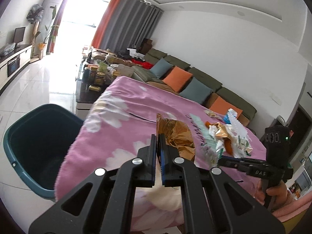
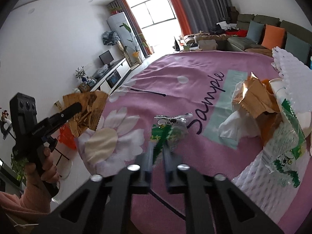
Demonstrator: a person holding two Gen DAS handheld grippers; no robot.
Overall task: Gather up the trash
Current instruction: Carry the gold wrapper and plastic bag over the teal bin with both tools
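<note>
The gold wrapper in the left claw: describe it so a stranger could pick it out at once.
Start at the pink flowered blanket covering the table, then go to its near edge beside the dark teal bin. There the left claw is shut on a crumpled gold foil wrapper, held up off the blanket. Unlike the gold wrapper in the trash heap, it hangs alone.

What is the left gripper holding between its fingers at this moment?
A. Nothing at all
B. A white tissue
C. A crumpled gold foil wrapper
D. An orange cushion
C: the left gripper is shut on the crumpled gold foil wrapper, also seen from the right wrist view.
</note>
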